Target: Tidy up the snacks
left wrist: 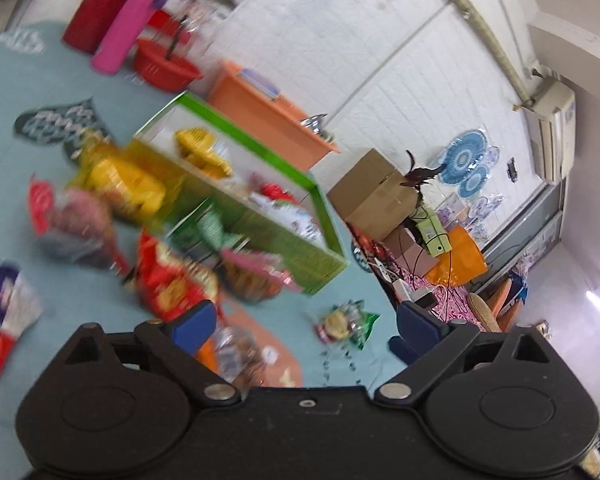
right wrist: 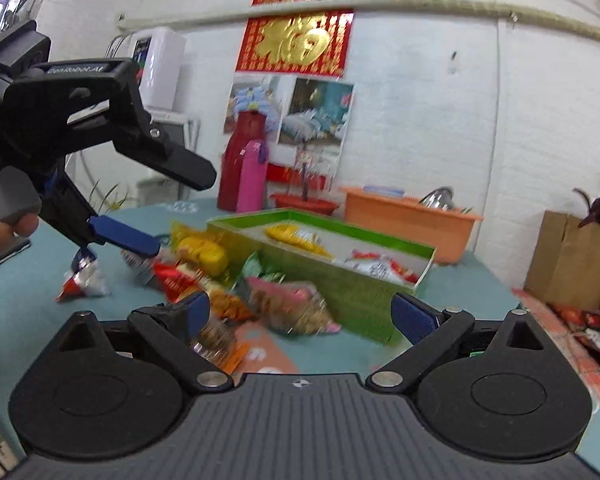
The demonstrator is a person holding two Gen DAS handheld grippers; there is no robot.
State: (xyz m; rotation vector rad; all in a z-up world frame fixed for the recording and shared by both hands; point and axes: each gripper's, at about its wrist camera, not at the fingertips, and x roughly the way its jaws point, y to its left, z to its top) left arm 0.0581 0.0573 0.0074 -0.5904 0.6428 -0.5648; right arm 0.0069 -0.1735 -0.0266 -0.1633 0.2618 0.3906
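your left gripper (left wrist: 304,326) hangs above the table (left wrist: 28,92) with its blue-padded jaws spread wide and nothing between them; the right camera shows the same left gripper (right wrist: 180,208) up at the table's left side, jaws apart, your hand (right wrist: 8,228) on its grip. your right gripper (right wrist: 300,312) is also wide open and empty, raised over the near edge of the table. the green box (right wrist: 356,288) sits toward the middle of the table, slanting away to the far right, and it already holds a yellow packet (right wrist: 296,236) at its far end and a red and white packet (right wrist: 380,266) at its nearer end. the loose snacks lie in a heap just outside the box's long near wall: a yellow bag (right wrist: 204,254) against the wall, a red bag (left wrist: 172,284) and a pink packet (right wrist: 292,300) close to your jaws, and a clear packet (left wrist: 236,352) on an orange mat (left wrist: 272,344) by the near edge. a small green packet (left wrist: 346,326) lies alone near the box's end, and a purple, white and red packet (left wrist: 4,308) lies well apart at the left edge. at the far edge stand a pink bottle (left wrist: 128,24), a red flask (left wrist: 100,4), a red bowl (left wrist: 164,66) and an orange tub (left wrist: 264,116). motion blur hides all labels.
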